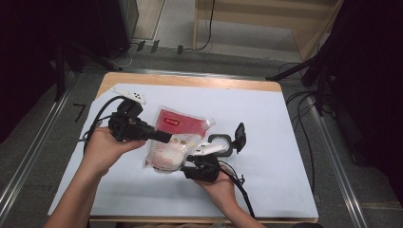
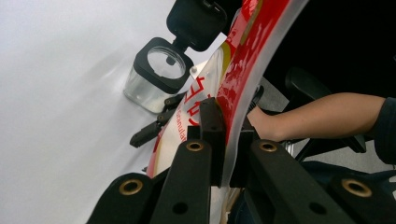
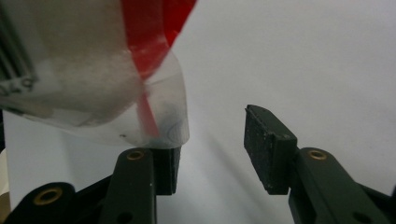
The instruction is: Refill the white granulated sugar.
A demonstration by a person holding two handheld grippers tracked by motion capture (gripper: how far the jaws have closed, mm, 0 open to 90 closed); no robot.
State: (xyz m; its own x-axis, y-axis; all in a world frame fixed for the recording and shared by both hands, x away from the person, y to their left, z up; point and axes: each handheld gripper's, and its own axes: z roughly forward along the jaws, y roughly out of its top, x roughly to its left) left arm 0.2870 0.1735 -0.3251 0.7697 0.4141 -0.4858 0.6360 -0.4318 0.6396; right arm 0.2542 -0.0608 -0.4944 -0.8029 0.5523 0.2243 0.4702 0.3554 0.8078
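Lying mid-table on the white mat (image 1: pixel 285 123), red-and-white pouch (image 1: pixel 173 137) is clamped along its edge by left gripper (image 2: pixel 223 140); right gripper (image 3: pixel 212 149) gapes under pouch's bottom corner, gripping nothing; clear jar (image 1: pixel 219 142) just beside.

One pouch (image 1: pixel 173 137), one jar (image 1: pixel 219 142)

Glossy red-and-clear plastic pouch (image 1: pixel 172 137), clear plastic jar (image 2: pixel 152 86) with matt black lid, smooth white tabletop (image 1: pixel 266 123).
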